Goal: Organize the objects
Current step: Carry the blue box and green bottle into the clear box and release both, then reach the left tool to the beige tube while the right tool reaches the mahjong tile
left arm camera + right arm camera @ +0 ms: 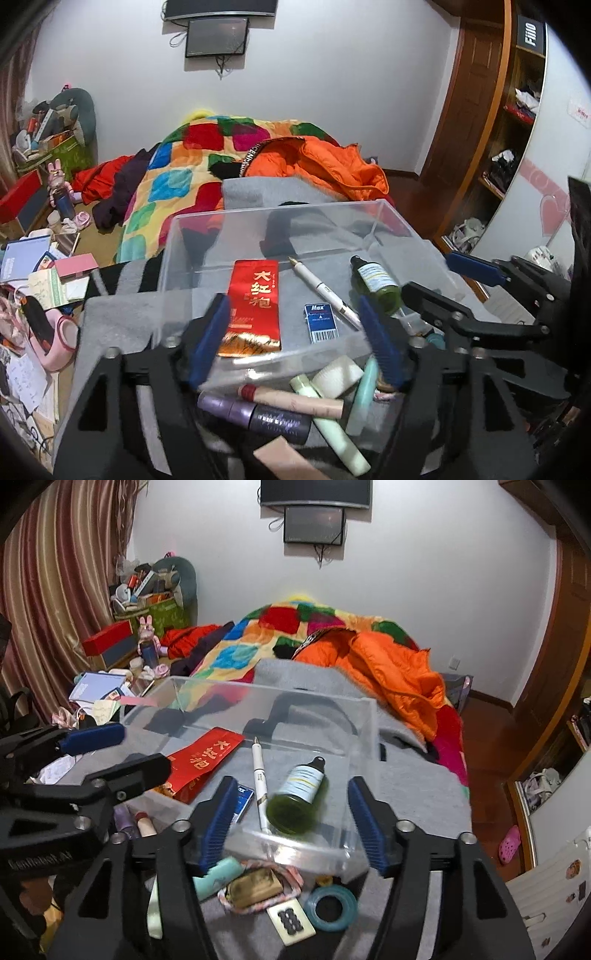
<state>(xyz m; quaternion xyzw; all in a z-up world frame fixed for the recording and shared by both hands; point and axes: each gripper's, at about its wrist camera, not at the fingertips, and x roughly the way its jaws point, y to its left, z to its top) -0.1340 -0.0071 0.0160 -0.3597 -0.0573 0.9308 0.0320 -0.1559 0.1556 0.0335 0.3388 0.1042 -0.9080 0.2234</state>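
Left wrist: our left gripper [295, 339] stands spread and empty above the clear box [207, 229], which holds the red packet [253, 299] and pen [325, 288]; we lift clear without clipping its wall.

Right wrist: our right gripper [291, 819] is spread too, the green bottle [299, 797] lying loose inside; next we pick from the clutter below.

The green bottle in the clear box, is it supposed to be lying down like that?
It looks tipped over: the green bottle lies on its side in the clear box, beside the white pen. Nothing appears spilled.

Grey blanket [417, 775] carries clear box [364, 716]; cosmetics beside
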